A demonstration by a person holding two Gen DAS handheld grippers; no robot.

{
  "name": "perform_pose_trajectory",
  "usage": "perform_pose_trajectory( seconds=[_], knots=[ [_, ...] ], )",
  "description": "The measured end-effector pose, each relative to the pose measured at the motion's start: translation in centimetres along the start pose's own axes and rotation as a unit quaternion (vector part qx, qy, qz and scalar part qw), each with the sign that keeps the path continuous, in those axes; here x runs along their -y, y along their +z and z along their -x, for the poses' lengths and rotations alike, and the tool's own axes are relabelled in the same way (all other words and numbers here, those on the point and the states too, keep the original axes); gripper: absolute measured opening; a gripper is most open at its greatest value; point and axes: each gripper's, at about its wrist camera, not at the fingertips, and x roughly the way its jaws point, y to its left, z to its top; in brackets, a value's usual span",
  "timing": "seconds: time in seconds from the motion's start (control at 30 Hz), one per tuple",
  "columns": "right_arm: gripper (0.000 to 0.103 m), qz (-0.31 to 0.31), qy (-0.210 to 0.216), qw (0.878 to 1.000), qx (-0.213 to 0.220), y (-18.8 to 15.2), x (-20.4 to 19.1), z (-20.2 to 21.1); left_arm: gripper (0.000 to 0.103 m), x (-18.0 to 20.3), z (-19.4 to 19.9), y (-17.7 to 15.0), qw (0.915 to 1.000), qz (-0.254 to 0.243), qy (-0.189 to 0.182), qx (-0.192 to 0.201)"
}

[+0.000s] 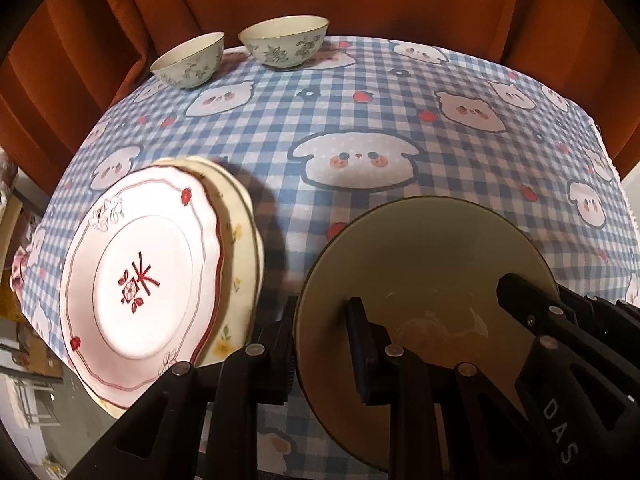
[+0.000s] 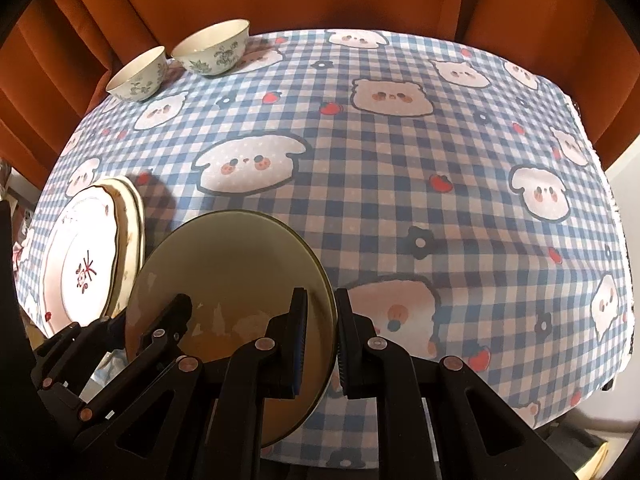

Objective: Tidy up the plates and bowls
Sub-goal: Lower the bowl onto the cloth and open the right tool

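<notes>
The left gripper is closed on the left rim of a large olive-toned bowl, one finger inside the wall and one outside, at the bottom centre of the left wrist view. The right gripper is clamped likewise on the opposite rim of the same bowl, low and centre in the right wrist view. The bowl is thus held by both grippers at once; whether it rests on the tablecloth or hangs just above it cannot be told.

The step in hand is judged to be the carrying of this bowl toward the other bowls. The next move calls for both grippers to be moved together and kept level, so that the rim is not twisted between the pads.

The bowl is seen to be wide, thin-rimmed, dull green-brown inside, with pale worn patches near the bottom. A stack of plates, a pink scalloped one uppermost, lies at the lower left, just beside the bowl. Two small floral bowls stand side by side at the upper left, well apart from it.
</notes>
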Motion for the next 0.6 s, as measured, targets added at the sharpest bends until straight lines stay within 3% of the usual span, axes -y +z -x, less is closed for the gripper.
perform_pose_trajectory(
  seconds=[0.17, 0.27, 0.47, 0.6],
  knots=[
    [0.016, -0.007, 0.005, 1.000, -0.001, 0.2, 0.4, -0.2, 0.041, 0.5, -0.2, 0.2, 0.9999, -0.006, -0.015, -0.003],
    [0.021, -0.012, 0.004, 1.000, -0.008, 0.2, 0.7, -0.7, 0.058, 0.9, -0.2, 0.1, 0.9998, -0.013, -0.018, -0.003],
    [0.026, -0.011, -0.002, 1.000, 0.002, 0.5, 0.8, 0.0, 0.066, 0.8, 1.1, 0.6, 0.9995, -0.012, -0.021, 0.019],
    [0.039, -0.014, -0.015, 1.000, 0.022, 1.1, 0.6, 1.3, 0.070, -0.1, 2.1, 1.1, 0.9990, -0.004, -0.028, 0.034]
  ],
)
